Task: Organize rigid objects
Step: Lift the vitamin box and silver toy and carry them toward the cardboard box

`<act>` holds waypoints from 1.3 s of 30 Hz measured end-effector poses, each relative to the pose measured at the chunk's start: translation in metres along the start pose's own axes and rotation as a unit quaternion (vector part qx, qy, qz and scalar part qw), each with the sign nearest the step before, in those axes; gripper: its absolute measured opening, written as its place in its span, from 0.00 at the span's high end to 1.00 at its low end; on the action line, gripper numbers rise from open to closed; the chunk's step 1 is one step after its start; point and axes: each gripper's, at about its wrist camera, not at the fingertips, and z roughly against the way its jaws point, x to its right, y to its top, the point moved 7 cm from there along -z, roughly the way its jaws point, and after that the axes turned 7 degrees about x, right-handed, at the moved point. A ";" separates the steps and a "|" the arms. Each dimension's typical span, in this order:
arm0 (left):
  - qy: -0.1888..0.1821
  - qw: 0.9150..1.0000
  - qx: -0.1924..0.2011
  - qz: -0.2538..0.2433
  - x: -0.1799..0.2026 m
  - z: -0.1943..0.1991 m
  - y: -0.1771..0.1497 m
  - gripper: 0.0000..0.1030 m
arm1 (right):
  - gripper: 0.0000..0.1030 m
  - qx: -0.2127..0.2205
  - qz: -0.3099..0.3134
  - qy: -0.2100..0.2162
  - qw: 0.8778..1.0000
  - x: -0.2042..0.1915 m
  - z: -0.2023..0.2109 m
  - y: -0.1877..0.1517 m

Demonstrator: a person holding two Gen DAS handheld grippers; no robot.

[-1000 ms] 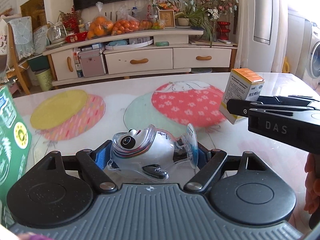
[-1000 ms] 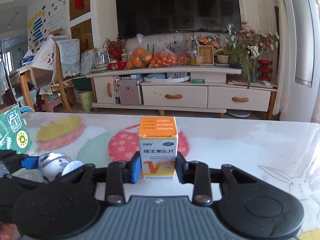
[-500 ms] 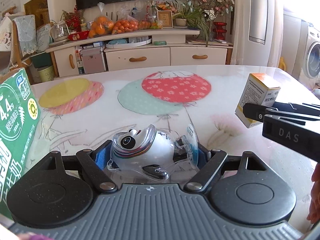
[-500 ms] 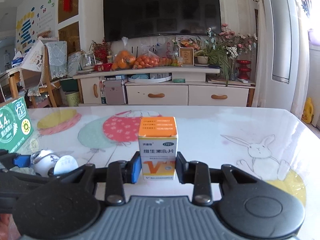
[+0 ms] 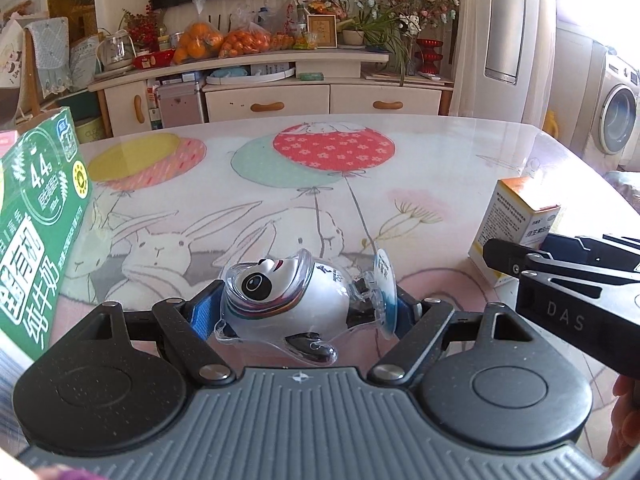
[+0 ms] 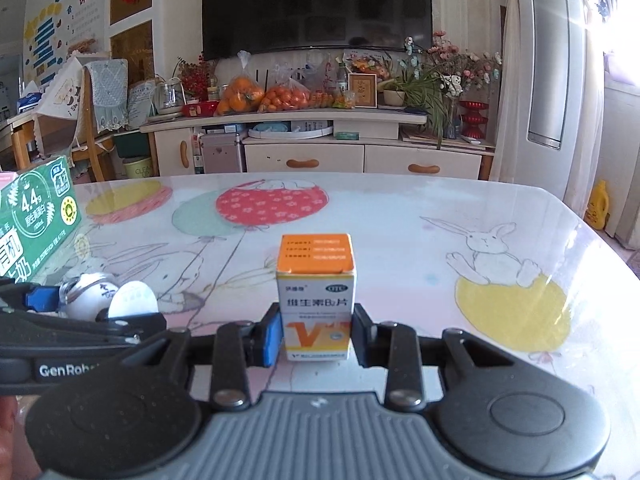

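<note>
The left gripper [image 5: 306, 312] is clamped on a clear-shelled panda toy [image 5: 288, 304] lying sideways, and the right gripper [image 6: 316, 334] is clamped on an upright orange-topped pill box [image 6: 316, 292]. Both are carried above the balloon-patterned table [image 5: 420, 168] – likely toward the green milk carton [image 5: 36, 236] at the left, to be grouped there.

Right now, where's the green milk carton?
The green milk carton stands at the table's left edge in both wrist views, left of the panda figurine clamped in the left hand-held gripper.
</note>
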 end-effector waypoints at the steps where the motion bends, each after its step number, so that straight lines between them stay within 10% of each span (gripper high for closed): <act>1: -0.001 1.000 -0.001 0.001 0.000 0.001 -0.001 0.02 | 0.68 -0.001 -0.001 -0.001 1.000 0.000 0.003 0.000; 39: -0.033 0.999 0.020 0.030 -0.032 0.099 0.006 0.02 | 0.68 -0.031 0.036 0.010 0.999 -0.048 0.105 -0.023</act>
